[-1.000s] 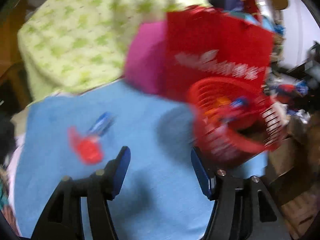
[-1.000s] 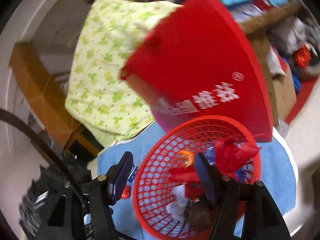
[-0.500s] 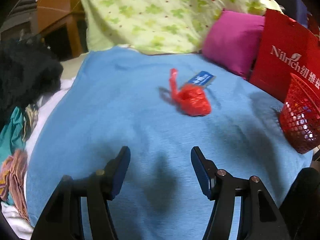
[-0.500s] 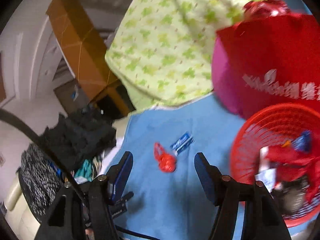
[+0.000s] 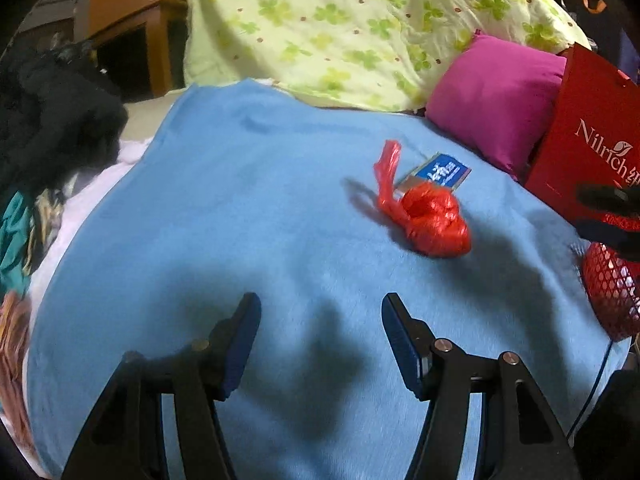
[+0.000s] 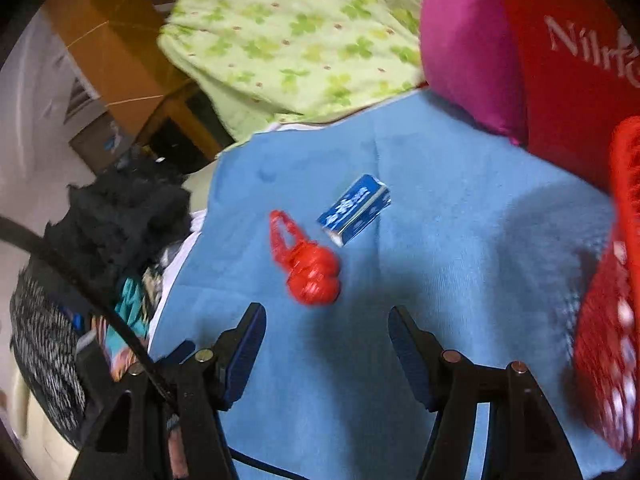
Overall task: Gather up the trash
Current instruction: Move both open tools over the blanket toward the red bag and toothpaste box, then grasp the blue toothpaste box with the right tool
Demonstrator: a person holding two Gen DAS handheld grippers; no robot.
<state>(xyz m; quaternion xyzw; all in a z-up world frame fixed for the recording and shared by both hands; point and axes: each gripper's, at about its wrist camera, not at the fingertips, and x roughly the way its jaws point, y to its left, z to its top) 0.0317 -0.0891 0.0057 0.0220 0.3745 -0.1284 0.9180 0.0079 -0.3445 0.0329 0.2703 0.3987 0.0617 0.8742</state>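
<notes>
both tongs, left and right, spread and empty; knotted red bag on blue blanket looks light, crinkly, slippery, so pinch its bunched body.

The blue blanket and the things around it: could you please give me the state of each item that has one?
Red plastic bag: knotted, lying on the blue blanket, ungrasped.
Blue carton: lying flat, close beside the bag.
Red mesh basket: at the blanket's edge; contents unclear.
Red paper bag: standing upright.
Left claw: open, empty.
Right claw: open, empty.
</notes>
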